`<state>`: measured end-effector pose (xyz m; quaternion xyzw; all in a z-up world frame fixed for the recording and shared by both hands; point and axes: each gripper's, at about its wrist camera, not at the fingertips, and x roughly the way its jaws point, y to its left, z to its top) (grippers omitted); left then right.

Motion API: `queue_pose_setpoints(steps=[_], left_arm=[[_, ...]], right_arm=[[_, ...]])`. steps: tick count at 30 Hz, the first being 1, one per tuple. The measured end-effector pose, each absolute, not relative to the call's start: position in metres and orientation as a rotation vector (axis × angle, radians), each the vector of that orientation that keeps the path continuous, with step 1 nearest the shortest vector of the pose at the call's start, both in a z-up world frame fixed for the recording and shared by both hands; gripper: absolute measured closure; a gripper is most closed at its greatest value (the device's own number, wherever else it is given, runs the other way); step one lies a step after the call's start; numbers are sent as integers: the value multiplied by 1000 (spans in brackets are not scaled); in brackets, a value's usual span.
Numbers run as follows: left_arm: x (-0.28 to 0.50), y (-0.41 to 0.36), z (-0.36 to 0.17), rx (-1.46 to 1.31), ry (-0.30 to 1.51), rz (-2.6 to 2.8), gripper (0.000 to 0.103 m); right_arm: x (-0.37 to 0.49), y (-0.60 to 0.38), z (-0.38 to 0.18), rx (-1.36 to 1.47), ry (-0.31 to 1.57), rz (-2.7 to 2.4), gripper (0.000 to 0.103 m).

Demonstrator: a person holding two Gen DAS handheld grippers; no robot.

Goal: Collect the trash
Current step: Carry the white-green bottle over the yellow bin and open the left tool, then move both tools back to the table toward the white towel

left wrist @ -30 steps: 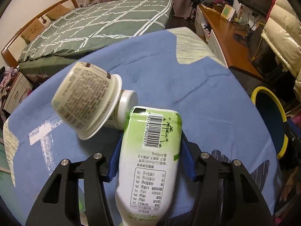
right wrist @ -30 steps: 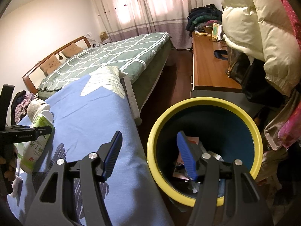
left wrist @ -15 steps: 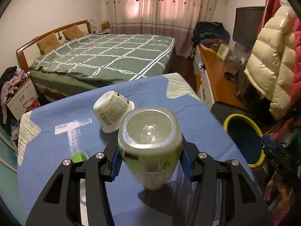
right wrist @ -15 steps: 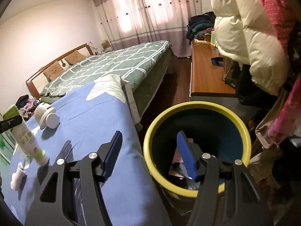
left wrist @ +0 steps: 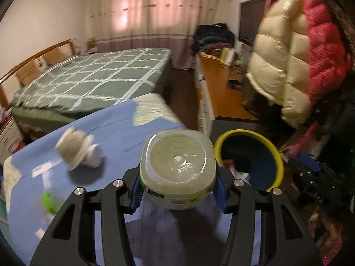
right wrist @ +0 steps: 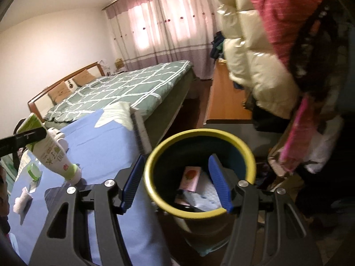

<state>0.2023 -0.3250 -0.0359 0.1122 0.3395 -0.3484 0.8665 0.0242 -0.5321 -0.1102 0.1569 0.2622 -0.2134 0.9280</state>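
My left gripper [left wrist: 178, 191] is shut on a white and green plastic bottle [left wrist: 177, 166], held bottom end towards the camera above the blue bed cover [left wrist: 115, 133]. In the right wrist view the same bottle [right wrist: 51, 153] hangs cap down at the left. A yellow-rimmed dark bin [left wrist: 248, 157] stands on the floor just right of the bottle. My right gripper [right wrist: 176, 184] hovers open over the bin [right wrist: 199, 173], nothing between its fingers. Paper and a pink packet [right wrist: 190, 178] lie in the bin. A pale cup [left wrist: 73, 150] lies tipped on the cover.
A green lid [right wrist: 34, 170] and a crumpled white tissue [right wrist: 21, 201] lie on the cover at the left. A wooden desk [left wrist: 224, 88] and hanging puffy jackets [left wrist: 288, 62] crowd the right side. A green checked bed [left wrist: 88, 77] lies behind.
My left gripper lifted the bottle off the cover and swung it right towards the bin, tipping its bottom at the camera. The right gripper shifted slightly over the bin, still open.
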Motion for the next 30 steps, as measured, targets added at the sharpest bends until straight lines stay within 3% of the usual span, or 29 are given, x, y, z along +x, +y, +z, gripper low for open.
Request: queue_pose_setpoints(steps=[7,17,19,20,30], left_arm=[[174,-416,-36,290,711,-876,52],[173,-504,-75,339,790,-946,52],[178,-507,-83,338,808,-930,39],[178,-504,-82,329,795,-912,25],[168,-388,-40,217,657,-764,9]], right_arm=[[-9,-568,-115,358,525,-520,45],[-27,-598,-129,396,533,-581,45],[-28,-601,-133,406,537,-581,45],[-28,-601,-134,407,540,-580,45],[-4,-572,-129,372,560,-502,44]])
